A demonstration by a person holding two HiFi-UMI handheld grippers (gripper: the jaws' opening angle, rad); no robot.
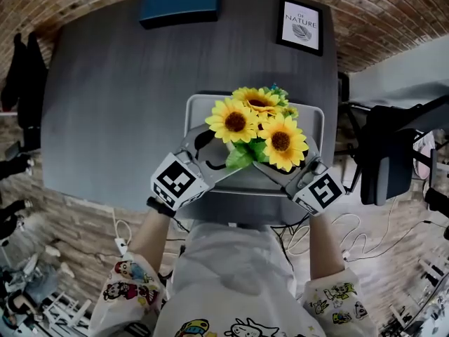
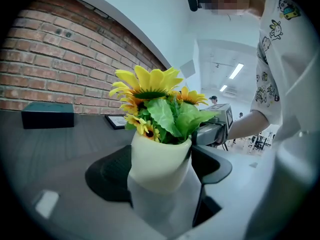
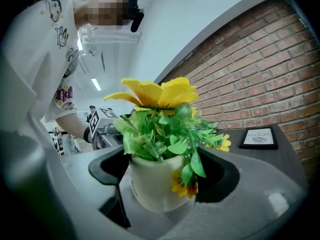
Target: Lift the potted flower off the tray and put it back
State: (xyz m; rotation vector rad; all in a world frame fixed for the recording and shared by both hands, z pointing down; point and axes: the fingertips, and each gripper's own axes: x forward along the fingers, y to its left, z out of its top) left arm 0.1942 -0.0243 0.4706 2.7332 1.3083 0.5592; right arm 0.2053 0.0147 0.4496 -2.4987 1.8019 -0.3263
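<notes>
The potted flower [image 1: 256, 121], yellow sunflowers in a cream pot [image 2: 160, 161], is upright over the grey tray [image 1: 200, 107]. My left gripper [image 1: 214, 153] comes in from the lower left and my right gripper [image 1: 287, 166] from the lower right. Each is shut on the pot, with a black pad pressed against either side. In the left gripper view one pad [image 2: 107, 176] shows beside the pot. The right gripper view shows the pot [image 3: 152, 184] framed by dark pads. The pot's base is very near the tray's glossy floor [image 2: 250, 184]; I cannot tell whether it touches.
The tray lies at the near edge of a dark grey table [image 1: 112, 97]. A blue box [image 1: 179, 2] and a framed print [image 1: 300, 25] stand at the far edge, against a brick wall. A black chair [image 1: 393, 153] and cables are at the right.
</notes>
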